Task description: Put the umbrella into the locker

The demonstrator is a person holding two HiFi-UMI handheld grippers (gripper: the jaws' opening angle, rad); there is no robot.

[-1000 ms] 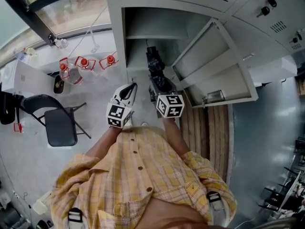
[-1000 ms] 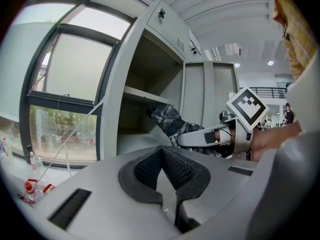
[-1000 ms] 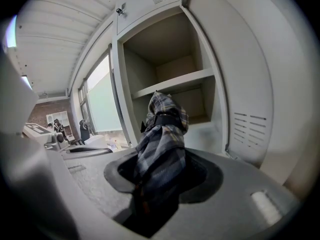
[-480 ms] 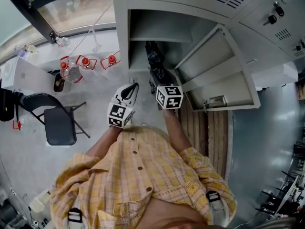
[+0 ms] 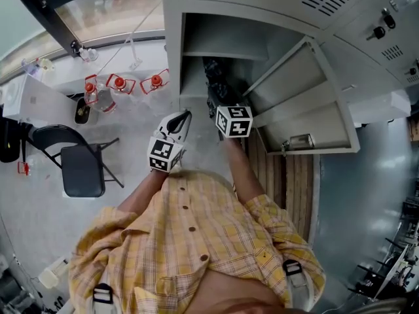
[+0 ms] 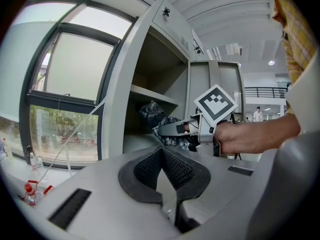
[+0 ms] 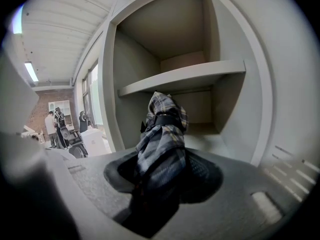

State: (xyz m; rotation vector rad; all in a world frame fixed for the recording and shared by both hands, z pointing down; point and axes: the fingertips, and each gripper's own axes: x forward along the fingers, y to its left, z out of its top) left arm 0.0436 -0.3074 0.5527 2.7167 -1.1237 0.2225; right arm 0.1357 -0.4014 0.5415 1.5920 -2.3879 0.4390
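A folded plaid umbrella (image 7: 162,129) sticks out forward from between the jaws of my right gripper (image 7: 160,171), which is shut on it. In the head view the umbrella (image 5: 218,82) reaches into the lower compartment of the open grey locker (image 5: 173,44), under its shelf (image 7: 190,76). The right gripper's marker cube (image 5: 234,121) is just in front of the opening. My left gripper (image 5: 181,118) hangs to the left, outside the locker, its pads (image 6: 172,171) together with nothing between them. From the left gripper view, the right gripper (image 6: 172,129) and umbrella (image 6: 152,111) sit at the locker mouth.
The locker door (image 5: 308,97) stands swung open to the right. A black folding chair (image 5: 82,169) and red-capped bottles (image 5: 121,84) are on the left by the window. Wooden boards (image 5: 281,182) lie under the door. People (image 7: 52,126) stand far off.
The right gripper has carried the umbrella farther toward and into the locker opening. The left gripper has stayed about where it was.
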